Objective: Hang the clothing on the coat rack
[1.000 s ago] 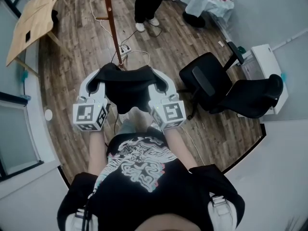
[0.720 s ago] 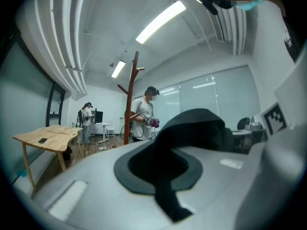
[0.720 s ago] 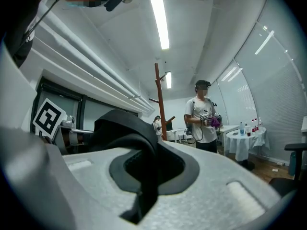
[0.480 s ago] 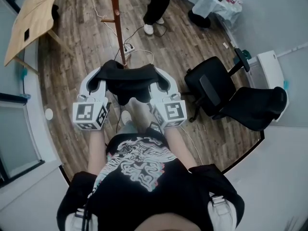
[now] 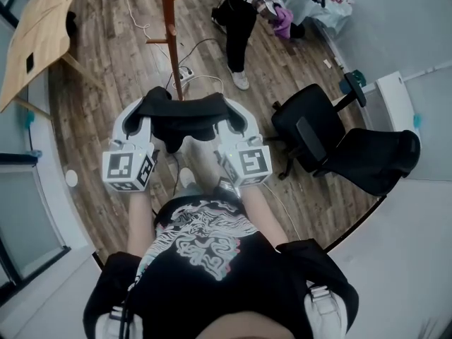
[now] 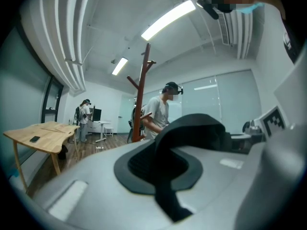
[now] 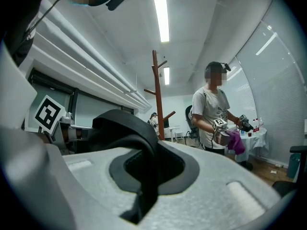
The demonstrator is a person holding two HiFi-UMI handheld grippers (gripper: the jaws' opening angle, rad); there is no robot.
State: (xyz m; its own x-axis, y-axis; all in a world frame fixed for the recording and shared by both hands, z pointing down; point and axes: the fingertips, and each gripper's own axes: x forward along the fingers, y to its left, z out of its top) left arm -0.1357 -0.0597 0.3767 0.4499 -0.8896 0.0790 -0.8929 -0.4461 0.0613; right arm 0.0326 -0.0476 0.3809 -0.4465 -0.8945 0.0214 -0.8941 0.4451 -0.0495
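One black garment (image 5: 187, 119) clenched by left hand-held gripper (image 5: 141, 115) and right hand-held gripper (image 5: 233, 116); one coat rack (image 5: 169, 41).

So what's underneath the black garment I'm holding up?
Only wood floor shows around the black garment, which is clamped in the left claw and the right claw. The cloth covers the foot of the coat rack and the floor directly beneath.

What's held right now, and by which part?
A black garment, stretched between the two: left gripper clamps one end, right gripper the other.
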